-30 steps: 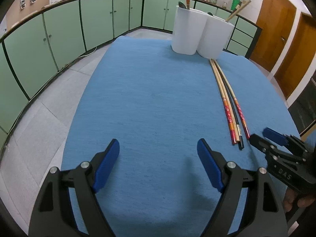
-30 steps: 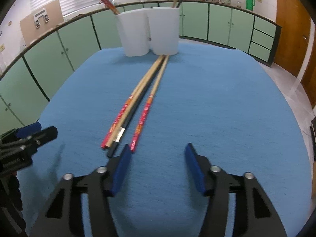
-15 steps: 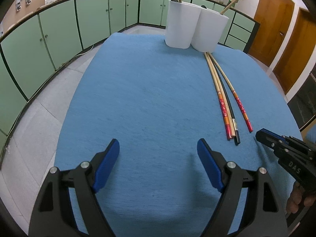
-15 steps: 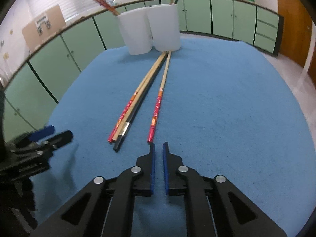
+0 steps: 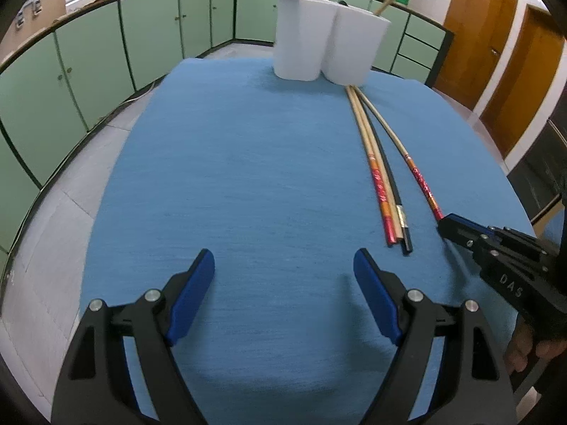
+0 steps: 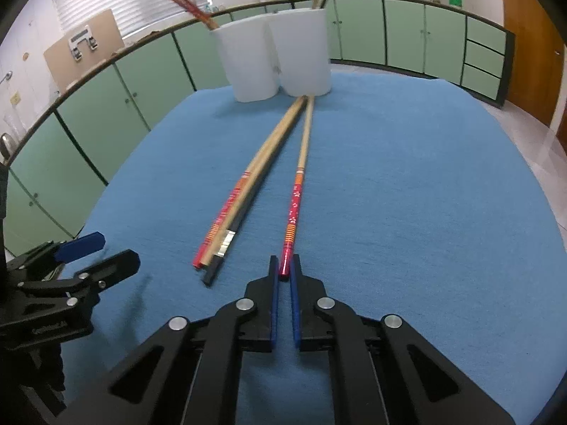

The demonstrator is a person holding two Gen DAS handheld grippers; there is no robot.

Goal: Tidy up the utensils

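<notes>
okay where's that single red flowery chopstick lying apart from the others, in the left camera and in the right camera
Left wrist view: the lone chopstick lies right of centre, rightmost of those on the cloth, its red end meeting the right gripper.
Right wrist view: the same chopstick runs up the middle, its red end between the shut right gripper's fingertips.
Shared landmark: the two white holders at its far end.

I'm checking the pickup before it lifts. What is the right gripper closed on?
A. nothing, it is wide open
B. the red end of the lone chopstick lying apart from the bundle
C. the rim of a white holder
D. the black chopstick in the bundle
B: the right gripper has just closed on the red end of the lone chopstick, beside the bundle.
</notes>
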